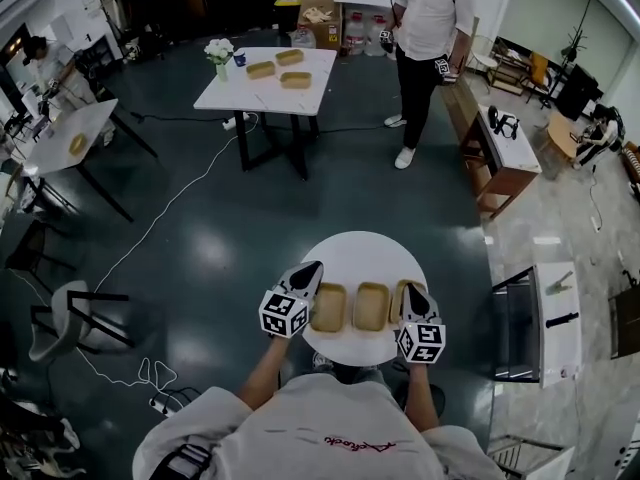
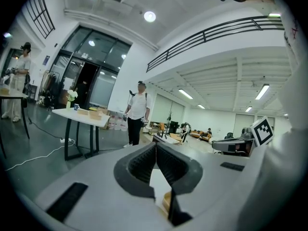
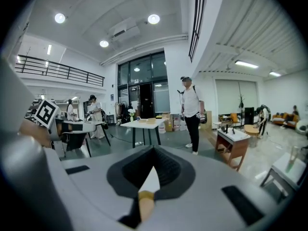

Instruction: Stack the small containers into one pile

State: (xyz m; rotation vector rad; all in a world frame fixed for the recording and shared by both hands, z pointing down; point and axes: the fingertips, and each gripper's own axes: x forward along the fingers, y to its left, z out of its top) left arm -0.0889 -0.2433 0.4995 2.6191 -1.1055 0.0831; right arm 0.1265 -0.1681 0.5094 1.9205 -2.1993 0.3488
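The person's arms reach out from just under the camera, with a gripper in each hand. The left gripper (image 1: 312, 271) has its jaws pressed together, and nothing is between them. The right gripper (image 1: 410, 292) is pressed together too, and it holds nothing.

Both grippers hang over the near edge of a round white table (image 1: 350, 250). Three containers lie on it in a row, side by side.

- The left container (image 1: 328, 308) is just to the right of the left gripper.
- The middle container (image 1: 371, 306) lies between the two grippers.
- The right container (image 1: 399, 296) is just to the left of the right gripper, and that gripper hides part of it.

In each gripper view, a bit of tan container shows below the closed jaws, on the white table top.

I think the job has not really begun. No container sits inside or on top of another, so there is no pile yet. All three lie flat on the table, each in its own spot.

Everything is left to do. A gripper has to open, pick up one container and set it on a second one. Then the last container has to go on top, so that all three make one pile.
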